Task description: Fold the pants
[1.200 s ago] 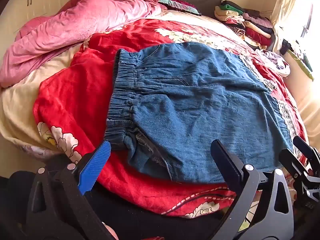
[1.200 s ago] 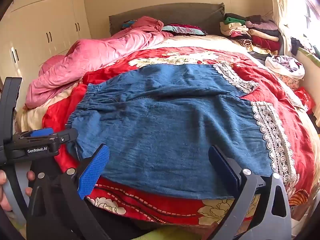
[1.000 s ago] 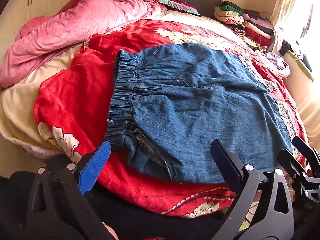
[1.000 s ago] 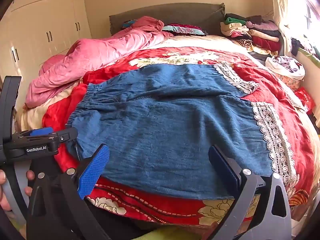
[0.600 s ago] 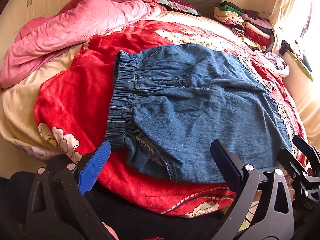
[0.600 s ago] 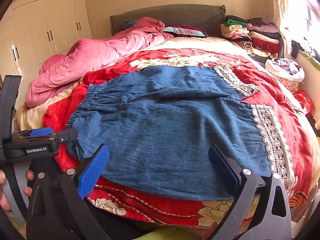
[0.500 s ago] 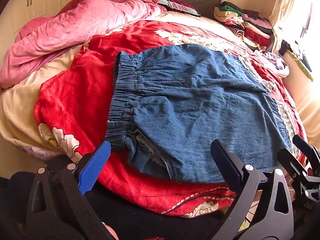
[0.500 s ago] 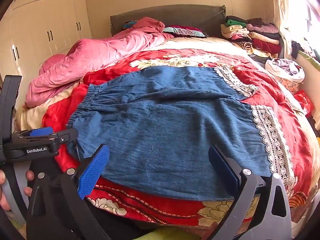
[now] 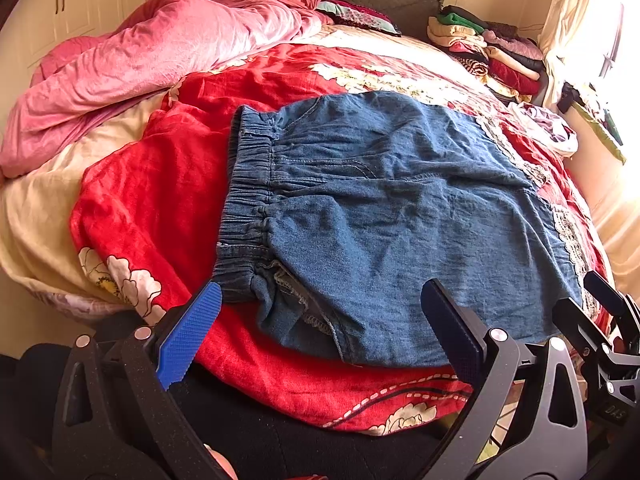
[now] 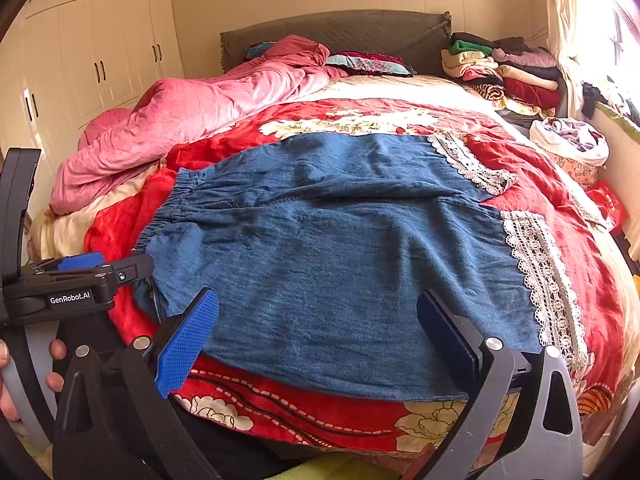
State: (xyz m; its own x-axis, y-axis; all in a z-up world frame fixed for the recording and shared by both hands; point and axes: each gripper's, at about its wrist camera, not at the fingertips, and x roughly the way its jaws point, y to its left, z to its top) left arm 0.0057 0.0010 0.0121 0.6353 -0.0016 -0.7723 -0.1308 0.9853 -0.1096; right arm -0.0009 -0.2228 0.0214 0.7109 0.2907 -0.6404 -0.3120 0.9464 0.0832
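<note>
Blue denim pants (image 9: pixel 392 216) lie spread flat on a red floral bedspread (image 9: pixel 160 184), elastic waistband (image 9: pixel 248 192) to the left, white lace cuffs (image 10: pixel 540 276) to the right. They also show in the right wrist view (image 10: pixel 340 256). My left gripper (image 9: pixel 320 328) is open and empty, just short of the near waistband corner. My right gripper (image 10: pixel 316 328) is open and empty, over the near edge of the front leg. The left gripper's body shows at the left of the right wrist view (image 10: pixel 80 280); the right gripper shows at the far right of the left wrist view (image 9: pixel 604 320).
A pink duvet (image 10: pixel 200 112) is bunched at the back left. Stacked folded clothes (image 10: pixel 508 72) sit at the back right by the headboard (image 10: pixel 336 36). A bag of clothes (image 10: pixel 568 140) stands off the bed's right side. White wardrobes (image 10: pixel 88 60) line the left wall.
Nothing has visibly changed; both grippers hold nearly still, open, and the pants lie the same.
</note>
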